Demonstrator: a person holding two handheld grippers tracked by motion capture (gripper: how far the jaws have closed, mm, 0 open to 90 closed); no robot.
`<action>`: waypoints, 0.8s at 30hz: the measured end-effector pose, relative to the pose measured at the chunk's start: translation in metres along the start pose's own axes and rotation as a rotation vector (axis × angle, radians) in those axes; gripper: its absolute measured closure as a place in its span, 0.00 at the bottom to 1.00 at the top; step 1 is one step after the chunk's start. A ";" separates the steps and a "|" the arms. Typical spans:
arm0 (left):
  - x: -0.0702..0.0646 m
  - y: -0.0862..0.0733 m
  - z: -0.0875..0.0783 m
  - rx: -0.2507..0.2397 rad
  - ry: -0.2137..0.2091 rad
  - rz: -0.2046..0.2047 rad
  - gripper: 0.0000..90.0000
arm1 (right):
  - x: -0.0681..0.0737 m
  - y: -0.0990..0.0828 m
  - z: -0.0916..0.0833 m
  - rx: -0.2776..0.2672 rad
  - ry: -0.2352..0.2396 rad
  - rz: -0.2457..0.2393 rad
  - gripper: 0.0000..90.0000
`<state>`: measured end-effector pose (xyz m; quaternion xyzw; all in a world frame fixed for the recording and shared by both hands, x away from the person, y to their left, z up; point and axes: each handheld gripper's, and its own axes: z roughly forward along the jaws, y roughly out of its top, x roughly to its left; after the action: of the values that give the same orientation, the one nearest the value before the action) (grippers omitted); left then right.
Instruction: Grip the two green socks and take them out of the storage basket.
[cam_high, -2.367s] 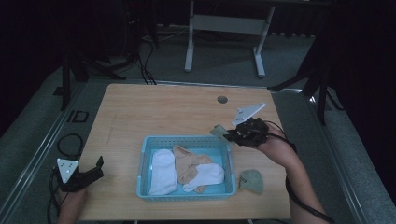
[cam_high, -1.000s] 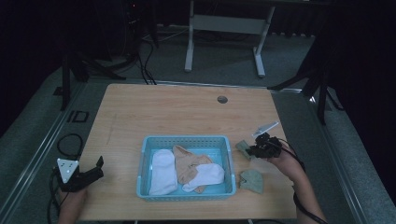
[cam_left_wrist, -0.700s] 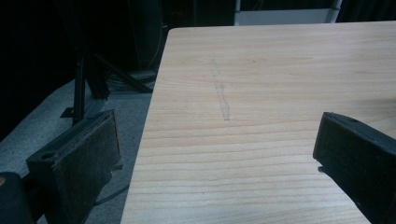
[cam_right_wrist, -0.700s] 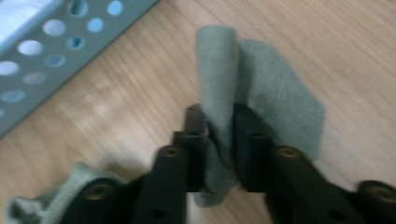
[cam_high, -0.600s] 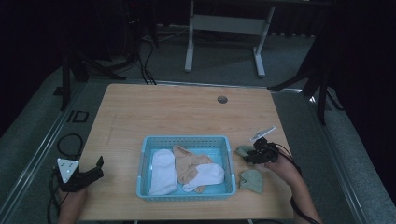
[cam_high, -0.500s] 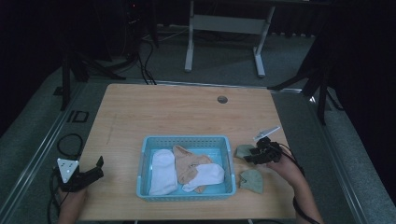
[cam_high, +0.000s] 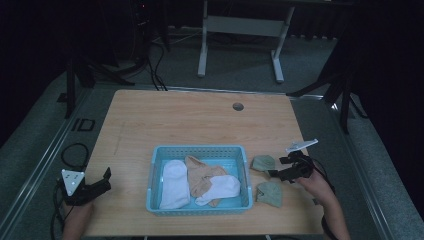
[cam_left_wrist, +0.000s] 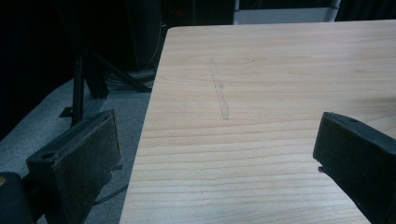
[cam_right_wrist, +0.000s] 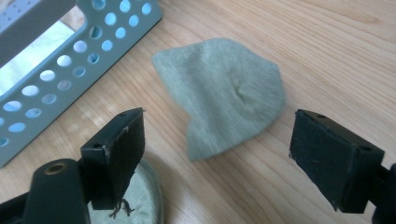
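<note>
A blue perforated basket (cam_high: 200, 149) sits at the table's front middle, holding two white socks (cam_high: 174, 184) and a tan one (cam_high: 200, 175). Two pale green socks lie on the wood to its right, one (cam_high: 263, 162) behind the other (cam_high: 270, 193). My right gripper (cam_high: 278, 167) hovers just right of them, open. In the right gripper view the farther green sock (cam_right_wrist: 224, 93) lies between and beyond the wide-apart jaws. The nearer sock (cam_right_wrist: 140, 205) peeks from under the left jaw, and the basket wall (cam_right_wrist: 56, 84) is at the left. My left gripper (cam_high: 106, 180) rests open at the front left corner.
The left gripper view looks along bare wooden table (cam_left_wrist: 261, 70) with the table's left edge and dark floor beside it. A round cable hole (cam_high: 238, 106) lies at the back of the table. A metal stand (cam_high: 240, 25) stands beyond the table.
My right gripper came from the back right toward the front with a green sock. That sock now lies beside the basket, and the jaws stand apart. The left gripper stayed put.
</note>
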<state>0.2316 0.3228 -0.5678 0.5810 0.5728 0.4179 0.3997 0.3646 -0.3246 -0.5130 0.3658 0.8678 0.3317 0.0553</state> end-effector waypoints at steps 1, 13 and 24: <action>0.000 0.000 0.000 0.000 0.000 0.000 0.00 | -0.001 -0.002 -0.001 -0.007 -0.003 -0.002 0.15; 0.000 0.000 0.000 -0.005 0.002 0.002 0.00 | -0.022 -0.040 -0.019 -0.152 -0.248 0.066 0.12; 0.000 0.000 0.000 -0.007 0.002 0.000 0.00 | -0.034 -0.062 -0.028 -0.202 -0.418 0.199 0.12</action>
<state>0.2313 0.3224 -0.5680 0.5794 0.5718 0.4205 0.4008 0.3424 -0.3942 -0.5348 0.5029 0.7595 0.3378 0.2369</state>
